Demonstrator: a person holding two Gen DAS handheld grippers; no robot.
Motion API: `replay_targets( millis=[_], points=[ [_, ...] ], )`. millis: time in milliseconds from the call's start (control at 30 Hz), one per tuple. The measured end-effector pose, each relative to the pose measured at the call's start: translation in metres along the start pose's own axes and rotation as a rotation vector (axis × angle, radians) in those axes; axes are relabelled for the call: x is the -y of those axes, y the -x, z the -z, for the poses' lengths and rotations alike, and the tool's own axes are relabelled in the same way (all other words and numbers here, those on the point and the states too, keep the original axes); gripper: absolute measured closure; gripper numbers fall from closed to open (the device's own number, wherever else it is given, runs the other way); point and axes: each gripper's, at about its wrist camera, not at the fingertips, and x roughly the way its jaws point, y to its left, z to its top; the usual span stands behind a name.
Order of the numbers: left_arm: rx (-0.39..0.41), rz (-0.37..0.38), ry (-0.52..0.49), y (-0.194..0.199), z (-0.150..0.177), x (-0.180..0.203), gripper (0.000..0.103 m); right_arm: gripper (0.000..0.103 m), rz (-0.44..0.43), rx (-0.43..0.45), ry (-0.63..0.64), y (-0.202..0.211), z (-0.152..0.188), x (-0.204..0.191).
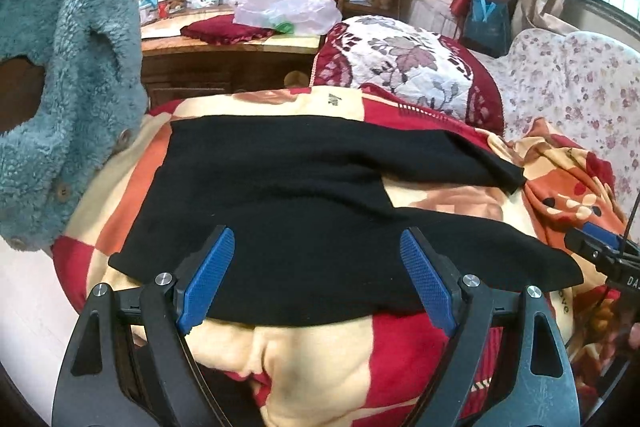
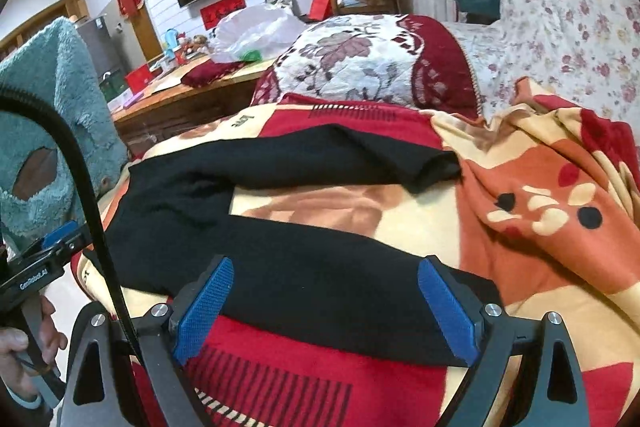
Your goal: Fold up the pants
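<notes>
Black pants lie flat on a red, cream and orange blanket, waist to the left and both legs spread apart to the right. My left gripper is open, its blue pads hovering over the near edge by the waist and upper near leg. Further right, my right gripper is open over the near leg of the pants, close to its cuff end. The far leg ends in a rumpled cuff. Each gripper shows at the edge of the other's view: the right gripper and the left gripper.
A teal fleece garment hangs at the left beside the bed. Behind the pants sits a red and white floral cushion; a wooden desk with a plastic bag stands further back. Bunched blanket folds rise at the right. A hand holds the left gripper.
</notes>
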Motion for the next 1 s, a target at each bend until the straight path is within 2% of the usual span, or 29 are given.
replay_targets(
  millis=[433,667,900,1000],
  points=[
    [0.001,-0.069,0.041,-0.002,-0.003,-0.021,0.018,0.010,-0.031,-0.018,0.012,-0.014,-0.007,-0.018],
    [0.003,-0.105,0.061,0.000,-0.003,-0.038,0.018,0.010,-0.050,-0.056,0.020,-0.028,-0.008,-0.031],
    [-0.003,-0.124,0.051,0.000,-0.001,-0.048,0.018,0.010,-0.065,-0.063,0.029,-0.034,-0.010,-0.040],
    [-0.017,-0.104,0.061,-0.001,0.001,-0.054,0.018,0.010,-0.070,-0.070,0.035,-0.037,-0.010,-0.045]
  ],
)
